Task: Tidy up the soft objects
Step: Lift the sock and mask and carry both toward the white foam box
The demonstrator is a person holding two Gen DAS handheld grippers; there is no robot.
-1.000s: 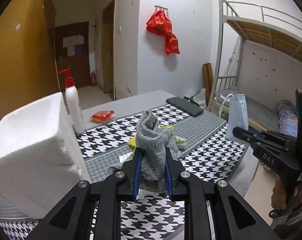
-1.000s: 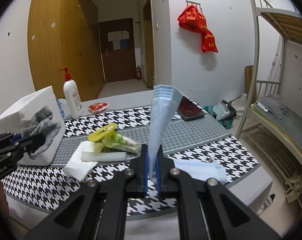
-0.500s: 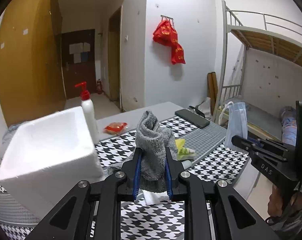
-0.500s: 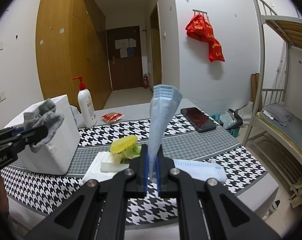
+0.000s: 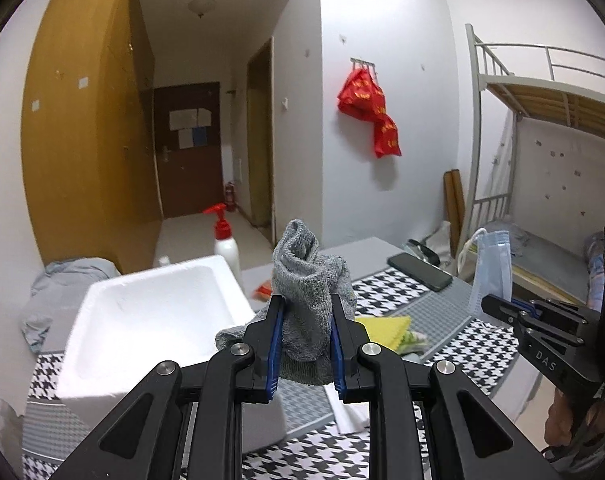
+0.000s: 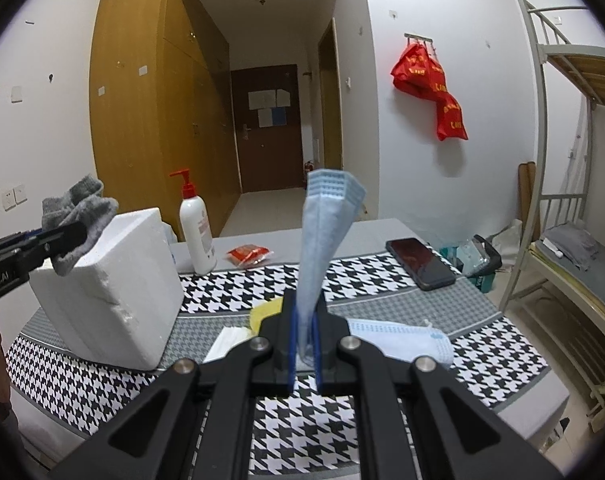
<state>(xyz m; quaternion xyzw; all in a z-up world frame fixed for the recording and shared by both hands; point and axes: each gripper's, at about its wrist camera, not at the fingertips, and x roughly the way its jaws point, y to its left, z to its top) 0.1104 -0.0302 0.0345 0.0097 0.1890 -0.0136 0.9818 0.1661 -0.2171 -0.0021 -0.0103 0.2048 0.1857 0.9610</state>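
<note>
While the left gripper clamps a grey sock above the foam box rim, the right gripper pinches a mask.

I see a knitted grey sock, a pleated, papery blue face mask, a rough matt white foam box, a glossy black phone and a houndstooth woven tablecloth.

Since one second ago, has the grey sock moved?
Yes. In the right wrist view, the grey sock has risen from beside the foam box to above its top edge.
</note>
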